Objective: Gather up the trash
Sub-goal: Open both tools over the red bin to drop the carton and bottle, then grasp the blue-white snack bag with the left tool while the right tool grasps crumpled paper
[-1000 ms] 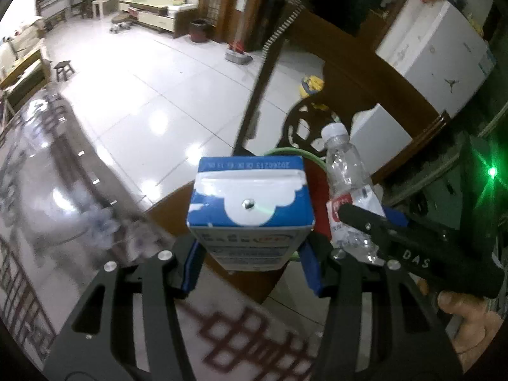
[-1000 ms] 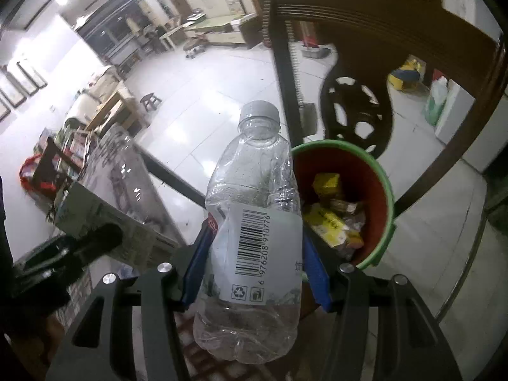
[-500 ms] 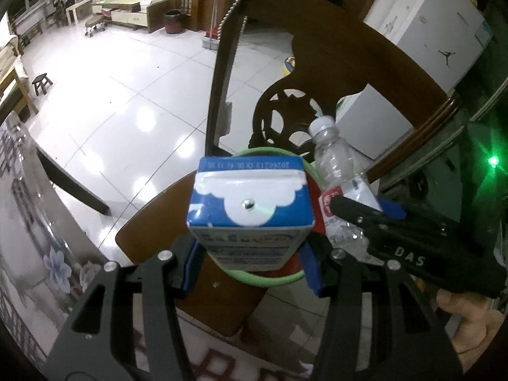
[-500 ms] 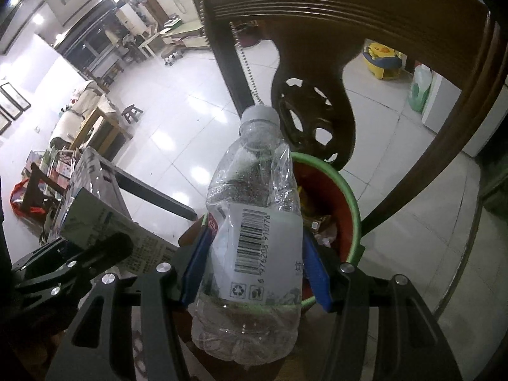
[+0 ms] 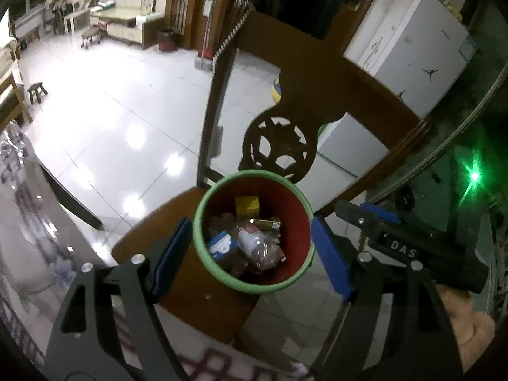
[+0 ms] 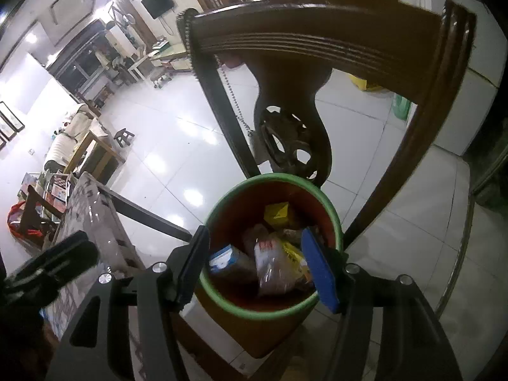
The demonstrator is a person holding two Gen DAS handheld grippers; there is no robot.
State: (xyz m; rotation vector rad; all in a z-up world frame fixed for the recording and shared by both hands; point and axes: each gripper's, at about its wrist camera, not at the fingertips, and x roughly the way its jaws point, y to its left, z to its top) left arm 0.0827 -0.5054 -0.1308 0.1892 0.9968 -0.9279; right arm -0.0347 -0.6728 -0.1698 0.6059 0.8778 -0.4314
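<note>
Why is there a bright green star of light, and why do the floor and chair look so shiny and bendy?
Left wrist view: the green light flares in the dark right side; white glare spots sit on the glossy tiled floor. Right wrist view: the fisheye lens bends the brown wooden chair back, and the clear plastic bottle inside the green-rimmed red bin is blurred.

Bin (image 5: 254,287): smooth plastic, green rim, red inside. In it, crinkly clear plastic bottle (image 5: 258,244) & paper carton (image 5: 219,245). Behind bin, chair (image 5: 317,73): dark polished wood. Floor (image 5: 104,117) w/ glossy white tiles.
</note>
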